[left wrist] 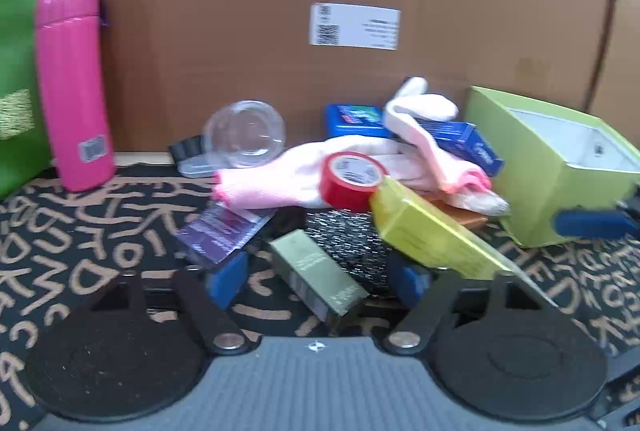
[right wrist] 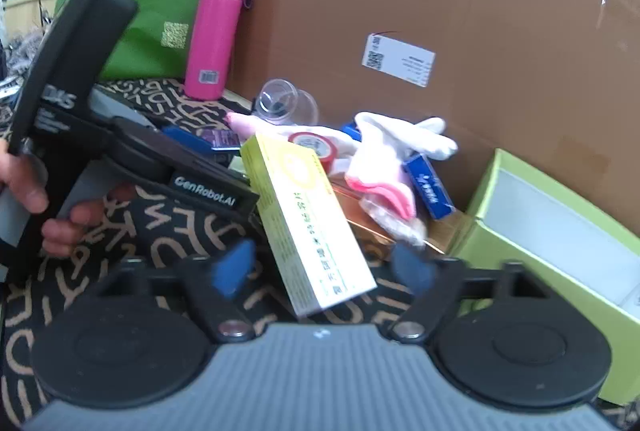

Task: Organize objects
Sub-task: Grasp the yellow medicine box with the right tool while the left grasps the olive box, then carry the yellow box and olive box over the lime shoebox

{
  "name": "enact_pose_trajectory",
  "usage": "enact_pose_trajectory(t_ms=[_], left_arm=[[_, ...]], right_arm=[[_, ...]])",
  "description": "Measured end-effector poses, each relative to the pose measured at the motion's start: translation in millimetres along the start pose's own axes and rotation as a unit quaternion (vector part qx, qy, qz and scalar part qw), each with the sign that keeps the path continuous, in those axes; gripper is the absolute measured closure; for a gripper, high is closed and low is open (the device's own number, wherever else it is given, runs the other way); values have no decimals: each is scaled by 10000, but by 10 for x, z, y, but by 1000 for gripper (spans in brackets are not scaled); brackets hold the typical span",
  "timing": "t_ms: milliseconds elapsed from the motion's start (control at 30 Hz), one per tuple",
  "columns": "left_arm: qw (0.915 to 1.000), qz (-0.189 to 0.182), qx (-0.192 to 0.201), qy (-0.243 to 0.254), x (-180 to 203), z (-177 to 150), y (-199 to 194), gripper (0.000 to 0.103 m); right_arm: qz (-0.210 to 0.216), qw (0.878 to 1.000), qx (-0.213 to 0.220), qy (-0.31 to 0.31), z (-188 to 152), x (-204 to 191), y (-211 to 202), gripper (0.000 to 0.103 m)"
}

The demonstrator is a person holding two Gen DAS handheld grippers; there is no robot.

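Note:
A pile of objects lies on the patterned mat by a cardboard wall. My left gripper (left wrist: 318,277) is open, its blue fingertips (left wrist: 226,279) on either side of an olive-green slim box (left wrist: 320,277). A yellow-green carton (left wrist: 432,231) leans tilted over the pile just to its right. In the right wrist view that carton (right wrist: 310,223) stands tilted between the fingers of my open right gripper (right wrist: 324,267), apart from both. The left gripper body (right wrist: 132,159) shows at the left. A red tape roll (left wrist: 352,177), pink-white gloves (left wrist: 296,171) and blue boxes (left wrist: 468,141) lie behind.
A pink flask (left wrist: 72,83) stands at back left by a green bag (left wrist: 16,51). A clear plastic cup (left wrist: 246,133) lies on its side. An open lime-green box (left wrist: 560,163) sits at the right; it also shows in the right wrist view (right wrist: 560,231). A cardboard wall (left wrist: 280,11) closes the back.

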State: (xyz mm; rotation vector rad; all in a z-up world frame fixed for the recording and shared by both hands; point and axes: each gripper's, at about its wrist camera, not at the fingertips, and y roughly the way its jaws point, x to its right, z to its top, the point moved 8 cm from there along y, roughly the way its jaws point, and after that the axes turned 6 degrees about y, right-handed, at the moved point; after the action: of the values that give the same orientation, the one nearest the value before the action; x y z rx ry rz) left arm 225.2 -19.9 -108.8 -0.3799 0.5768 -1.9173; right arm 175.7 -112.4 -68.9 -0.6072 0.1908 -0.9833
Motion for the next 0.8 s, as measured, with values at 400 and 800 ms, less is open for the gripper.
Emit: enact_pose_trajectory(t_ms=[400, 800], left_arm=[[9996, -6, -205, -211, -205, -104, -1, 36], [9993, -161, -334, 15, -140, -151, -66, 80]], right_arm=[[505, 9944, -610, 701, -81, 101, 525, 30], [431, 9827, -999, 1497, -639, -336, -453, 30]])
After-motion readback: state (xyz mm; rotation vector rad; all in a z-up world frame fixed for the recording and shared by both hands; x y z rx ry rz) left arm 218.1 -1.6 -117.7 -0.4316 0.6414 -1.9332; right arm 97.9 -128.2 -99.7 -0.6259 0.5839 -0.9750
